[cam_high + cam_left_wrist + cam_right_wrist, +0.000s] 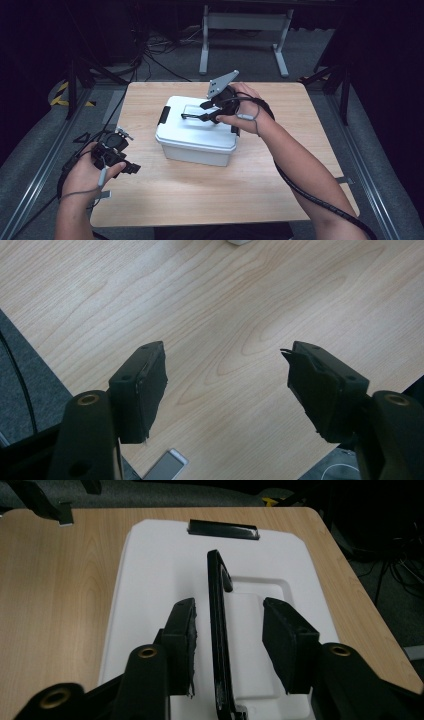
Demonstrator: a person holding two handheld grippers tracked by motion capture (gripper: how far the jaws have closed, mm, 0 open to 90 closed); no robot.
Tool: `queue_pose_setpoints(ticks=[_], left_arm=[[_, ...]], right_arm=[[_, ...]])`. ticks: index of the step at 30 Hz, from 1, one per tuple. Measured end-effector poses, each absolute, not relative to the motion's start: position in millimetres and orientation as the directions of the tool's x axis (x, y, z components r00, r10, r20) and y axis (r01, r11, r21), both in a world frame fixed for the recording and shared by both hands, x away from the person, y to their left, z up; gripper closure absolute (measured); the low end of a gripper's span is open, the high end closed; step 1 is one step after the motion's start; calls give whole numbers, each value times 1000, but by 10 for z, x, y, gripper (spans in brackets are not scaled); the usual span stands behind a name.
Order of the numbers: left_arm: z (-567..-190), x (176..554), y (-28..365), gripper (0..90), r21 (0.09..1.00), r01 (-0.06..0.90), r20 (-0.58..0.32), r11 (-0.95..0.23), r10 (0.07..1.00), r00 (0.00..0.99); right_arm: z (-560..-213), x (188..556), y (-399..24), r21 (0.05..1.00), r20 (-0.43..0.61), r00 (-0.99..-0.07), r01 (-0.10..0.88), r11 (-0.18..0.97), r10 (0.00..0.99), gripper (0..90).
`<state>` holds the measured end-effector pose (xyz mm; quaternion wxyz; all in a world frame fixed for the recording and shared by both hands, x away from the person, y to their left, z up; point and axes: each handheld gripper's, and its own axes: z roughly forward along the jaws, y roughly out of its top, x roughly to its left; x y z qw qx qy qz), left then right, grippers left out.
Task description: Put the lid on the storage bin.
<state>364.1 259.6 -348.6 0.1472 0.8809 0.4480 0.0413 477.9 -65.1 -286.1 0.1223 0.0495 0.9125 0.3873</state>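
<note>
Jaws of the right gripper point(227, 630) stand apart, one on each side of the raised black plastic carry handle point(218, 630) of the white rectangular plastic storage box point(196, 131); the left pad sits just beside the handle, the right pad clear of it, so nothing is clamped. Box position: centre of the light wooden table point(200, 195) in the high view, lid on, black latch point(223, 529) at the top centre of the right gripper view. The left gripper point(227, 385) hangs wide and empty over bare tabletop, at the lower left of the high view, well apart from the box. Judgement: handle is upright and straddled; gripping, then lifting or moving the box, remains outstanding.
</note>
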Motion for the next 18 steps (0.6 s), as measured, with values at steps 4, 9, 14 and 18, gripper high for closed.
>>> queue_pose_setpoints(ticks=[4,9,14,18], left_arm=[[-3489,3632,2573,323,300,782,-71,-546,805,590],[-3483,3634,2562,324,296,781,-68,-550,803,592],[-3480,3646,2540,324,297,773,-58,-561,797,601],[-3476,3658,2529,326,300,773,-63,-559,797,601]], right_arm=[[-2723,4715,-745,741,-183,-963,-1,671,200,540],[-2611,4626,-899,751,-188,-958,2,660,216,538],[-2566,4578,-1057,754,-188,-953,14,657,237,535],[-2534,4548,-1174,761,-185,-948,28,648,258,526]])
